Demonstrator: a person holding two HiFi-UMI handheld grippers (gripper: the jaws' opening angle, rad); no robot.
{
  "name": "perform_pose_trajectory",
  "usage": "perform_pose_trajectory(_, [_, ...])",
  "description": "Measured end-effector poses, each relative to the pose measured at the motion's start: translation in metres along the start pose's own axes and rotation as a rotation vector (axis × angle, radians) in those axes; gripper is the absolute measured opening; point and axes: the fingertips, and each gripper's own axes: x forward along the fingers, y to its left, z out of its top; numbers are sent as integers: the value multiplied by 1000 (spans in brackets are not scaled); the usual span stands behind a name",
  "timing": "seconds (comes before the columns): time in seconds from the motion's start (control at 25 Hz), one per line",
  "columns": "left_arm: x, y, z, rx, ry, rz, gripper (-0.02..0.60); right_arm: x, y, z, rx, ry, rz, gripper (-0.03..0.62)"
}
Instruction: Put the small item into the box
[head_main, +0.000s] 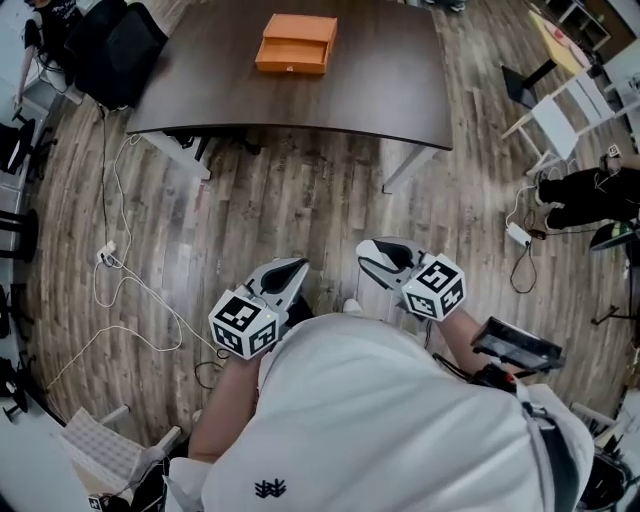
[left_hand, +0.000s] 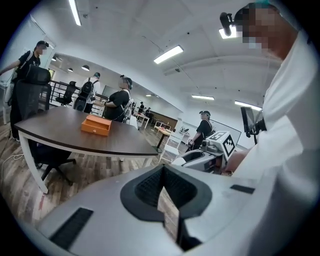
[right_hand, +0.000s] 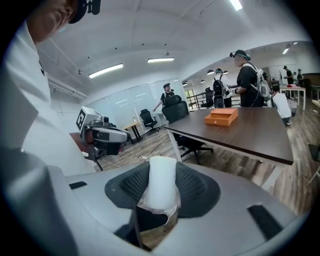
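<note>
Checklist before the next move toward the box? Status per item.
1. Item gripped: white roll is pinched in the right claw. Ok.
2. Left claw free: jaws together, nothing between them. Ok.
3. Box within reach: it sits on the table, well ahead across open floor. Not ok.
4. Box ready to receive: its drawer looks partly pulled out, but the inside is not visible. Cannot tell.
5. Walking path: floor cables lie off to the left, not straight ahead. Ok.
</note>
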Motion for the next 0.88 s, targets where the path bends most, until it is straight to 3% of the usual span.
perform_pose_trajectory(0.32, [-31,124,58,24,1,-90,3,101,-13,84,39,-10,-89,160])
perform_pose_trajectory(0.52, [-60,202,74,48,14,-90,3,174,-19,132,32,-23,-109,160])
perform_pose_trajectory(0.88, [-52,250,82,32,37,-123,3,213,-40,163,63,-25,-138,160])
